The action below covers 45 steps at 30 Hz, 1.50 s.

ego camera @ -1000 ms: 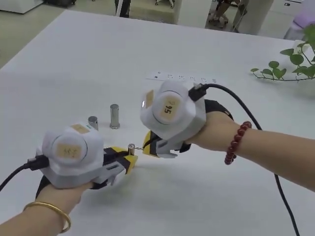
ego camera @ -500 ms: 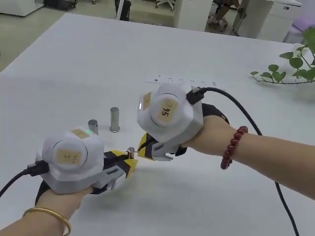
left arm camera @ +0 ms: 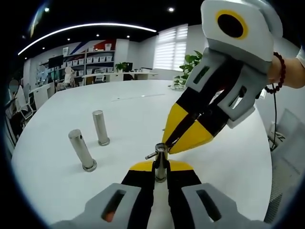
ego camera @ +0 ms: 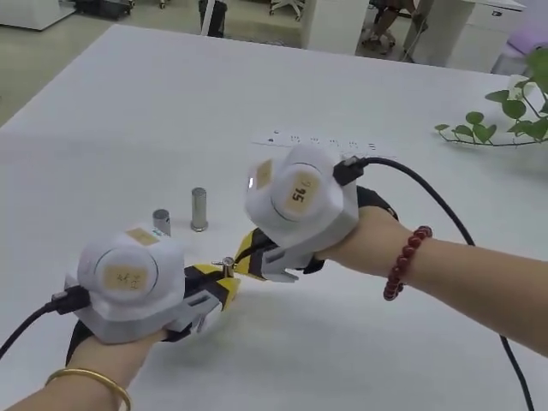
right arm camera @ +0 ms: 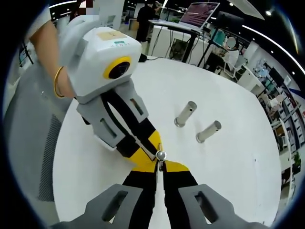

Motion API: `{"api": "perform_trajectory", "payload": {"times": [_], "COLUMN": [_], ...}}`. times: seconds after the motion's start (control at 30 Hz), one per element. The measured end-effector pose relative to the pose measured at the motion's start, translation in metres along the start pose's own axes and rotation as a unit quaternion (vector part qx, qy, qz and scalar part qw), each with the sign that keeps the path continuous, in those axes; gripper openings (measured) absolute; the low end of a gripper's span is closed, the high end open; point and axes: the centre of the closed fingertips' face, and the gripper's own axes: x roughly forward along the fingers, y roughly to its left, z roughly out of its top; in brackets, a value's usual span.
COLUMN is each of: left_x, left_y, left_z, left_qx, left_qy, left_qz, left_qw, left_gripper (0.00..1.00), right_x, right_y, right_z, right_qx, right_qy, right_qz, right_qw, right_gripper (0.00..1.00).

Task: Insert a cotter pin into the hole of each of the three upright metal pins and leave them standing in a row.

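My left gripper [ego camera: 223,284] [left arm camera: 161,171] is shut on a short metal pin [ego camera: 228,268] [left arm camera: 161,160], held upright just above the white table. A thin cotter pin [left arm camera: 151,154] sticks through the hole near its head. My right gripper [ego camera: 244,257] [right arm camera: 159,168] meets it from the right, shut on the cotter pin's other end, its yellow tips touching the pin head [right arm camera: 161,155]. Two more metal pins [ego camera: 199,209] [ego camera: 161,221] stand upright on the table behind; in the left gripper view these pins [left arm camera: 100,128] [left arm camera: 82,150] stand to the left.
A white power strip [ego camera: 317,138] lies farther back on the table [ego camera: 128,111]. A leafy plant [ego camera: 514,107] reaches in at the far right. A black cable [ego camera: 445,214] trails from the right gripper along the arm.
The right gripper has closed the small gap to the held pin, and the cotter pin's tip now pokes out on the pin's far side. The standing pins have not moved.
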Motion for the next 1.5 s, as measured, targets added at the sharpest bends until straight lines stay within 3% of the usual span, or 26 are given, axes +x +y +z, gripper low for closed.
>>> {"api": "perform_trajectory", "payload": {"times": [0.2,0.47,1.27,1.5], "left_x": [0.001,0.001,0.002,0.001], "left_y": [-0.001,-0.001,-0.003,0.001], "left_z": [0.0,0.0,-0.001,-0.004], "left_qx": [0.002,0.004,0.01,0.008], "left_qy": [0.0,-0.001,0.006,0.014], "left_qz": [0.002,0.004,0.0,0.003], "left_qw": [1.0,1.0,0.9999,0.9999], "left_gripper": [0.07,0.07,0.08,0.16], "right_x": [-0.009,-0.007,-0.003,-0.006], "right_y": [-0.002,0.003,0.001,0.002], "right_z": [-0.003,-0.014,-0.012,-0.014], "right_qx": [0.012,0.005,0.016,0.022], "right_qy": [-0.001,0.016,0.011,0.012], "right_qz": [0.0,0.005,0.001,0.005], "right_qw": [0.9999,0.9998,0.9998,0.9997], "right_gripper": [0.09,0.07,0.06,0.07]}}
